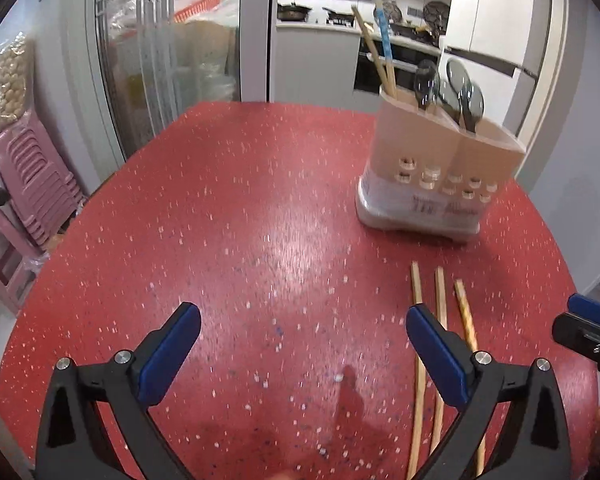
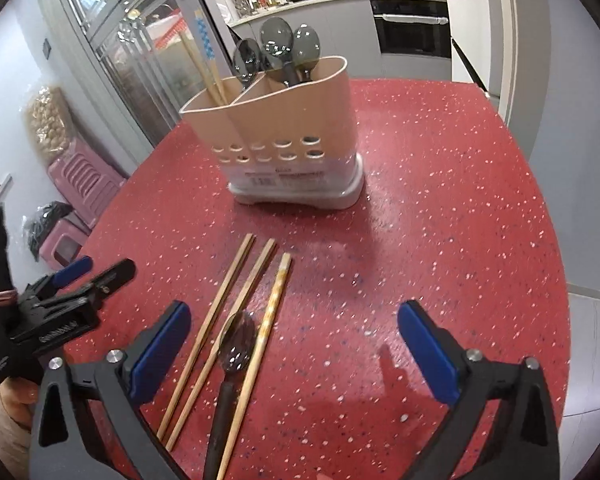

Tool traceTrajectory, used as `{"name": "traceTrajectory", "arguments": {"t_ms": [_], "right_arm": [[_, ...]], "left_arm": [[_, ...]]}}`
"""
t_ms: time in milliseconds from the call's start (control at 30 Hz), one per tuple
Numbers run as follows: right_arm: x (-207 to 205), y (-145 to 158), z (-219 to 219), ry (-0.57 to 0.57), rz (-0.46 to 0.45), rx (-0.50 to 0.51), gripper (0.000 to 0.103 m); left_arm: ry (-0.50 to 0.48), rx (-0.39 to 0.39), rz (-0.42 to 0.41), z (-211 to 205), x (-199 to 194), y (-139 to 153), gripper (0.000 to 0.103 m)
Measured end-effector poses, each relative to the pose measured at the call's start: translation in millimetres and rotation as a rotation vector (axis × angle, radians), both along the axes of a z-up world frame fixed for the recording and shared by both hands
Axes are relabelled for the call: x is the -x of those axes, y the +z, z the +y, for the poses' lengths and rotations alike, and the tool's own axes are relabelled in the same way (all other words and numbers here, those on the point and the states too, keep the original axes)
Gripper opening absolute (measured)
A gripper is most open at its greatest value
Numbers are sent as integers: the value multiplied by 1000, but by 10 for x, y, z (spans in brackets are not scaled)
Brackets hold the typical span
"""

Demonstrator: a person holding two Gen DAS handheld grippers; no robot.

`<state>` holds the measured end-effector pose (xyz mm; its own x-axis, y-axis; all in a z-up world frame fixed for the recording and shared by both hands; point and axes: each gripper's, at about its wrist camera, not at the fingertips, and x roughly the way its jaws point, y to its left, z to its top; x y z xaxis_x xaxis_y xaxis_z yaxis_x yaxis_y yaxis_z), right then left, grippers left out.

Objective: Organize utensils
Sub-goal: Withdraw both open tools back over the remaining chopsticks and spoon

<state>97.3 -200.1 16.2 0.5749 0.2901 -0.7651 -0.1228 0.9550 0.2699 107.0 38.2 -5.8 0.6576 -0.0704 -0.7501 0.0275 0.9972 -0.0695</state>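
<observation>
both tongs stand wide open with nothing in them. the left gripper (image 1: 303, 322) hangs over bare red table (image 1: 240, 208), with three chopsticks (image 1: 440, 300) running under and past its right-hand finger. the right gripper (image 2: 294, 322) hangs over those same chopsticks (image 2: 228, 300) and a dark spoon (image 2: 236, 344) lying across the middle one, beside its left-hand finger.

the beige holder (image 2: 284, 132) stands well beyond, at the far side of the table, with chopsticks in its left compartment and dark spoons in the right.

my guess is the spoon is the next pick for the right gripper. it would do well to shift toward its left finger until the handle sits centred between the pads, then close low on the handle alone, clear of the sticks on either side, so nothing rolls.

the spoon on the table shows only in the right wrist view; the left one misses it and catches just a bit of the other gripper at its edge.
</observation>
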Motion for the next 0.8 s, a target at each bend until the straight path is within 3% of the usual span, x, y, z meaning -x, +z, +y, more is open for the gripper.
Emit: {"name": "traceTrajectory", "arguments": {"t_ms": [167,533,700,767,800], "right_arm": [[55,-98,113,1,58,108,103],[-31,-393,165,-51,208,97,103],[-145,-426,131,-74,239,93,93],[-149,-453,152,-62,253,86,81],[-149,-477,178,-53,264,87,80]], "left_arm": [[-36,14,61,1,93,-173,103],[-126,10,155,-143,193,-389,103],[-158,1,166,-196,242,-392,103],[-170,-5,173,-215,258,-404,103],[-175,-7,177,-219,243,-411,103]]}}
